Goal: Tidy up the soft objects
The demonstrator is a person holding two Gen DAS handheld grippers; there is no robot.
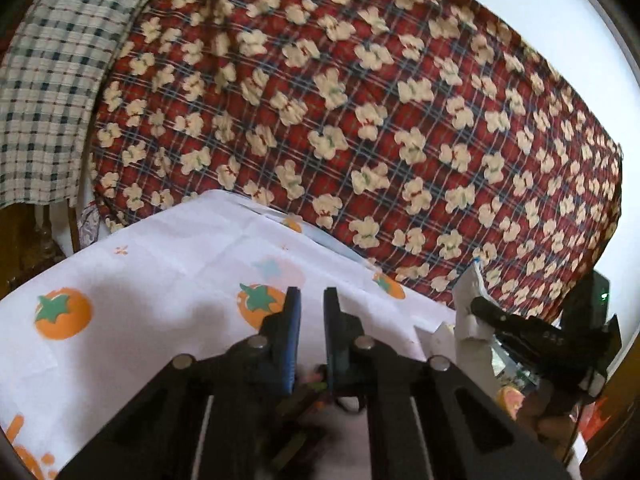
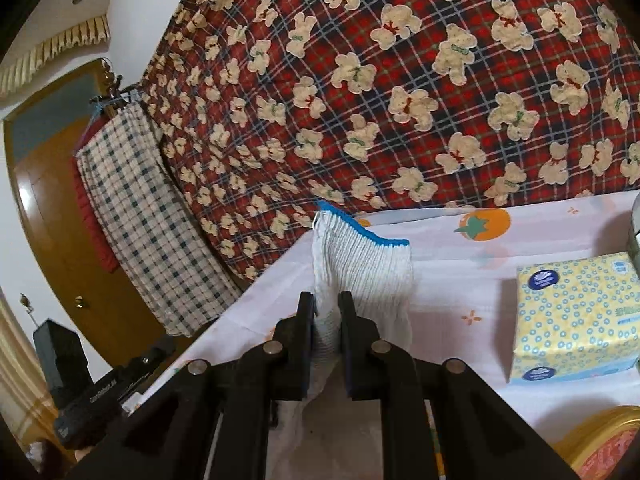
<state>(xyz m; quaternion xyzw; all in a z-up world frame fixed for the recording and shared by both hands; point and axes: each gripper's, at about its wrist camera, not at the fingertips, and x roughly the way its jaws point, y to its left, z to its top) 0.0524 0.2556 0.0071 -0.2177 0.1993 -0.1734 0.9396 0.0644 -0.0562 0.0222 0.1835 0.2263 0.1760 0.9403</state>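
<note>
A white knitted glove [image 2: 368,268] with a blue cuff stands up from the table, and my right gripper [image 2: 326,304] is shut on its lower part. The left wrist view shows the same glove [image 1: 470,292] at the right edge, pinched in the right gripper [image 1: 478,306]. My left gripper [image 1: 312,304] hangs over the white tablecloth [image 1: 160,272] printed with orange fruit. Its blue-padded fingers [image 1: 294,320] stand almost together, with nothing between the tips.
A red plaid quilt with cream bears [image 2: 400,80] hangs behind the table, with a checked cloth [image 2: 132,200] to its left. A yellow-and-blue tissue pack [image 2: 576,316] lies on the tablecloth [image 2: 460,280] at the right. A gold round tin [image 2: 600,440] sits at the near right corner.
</note>
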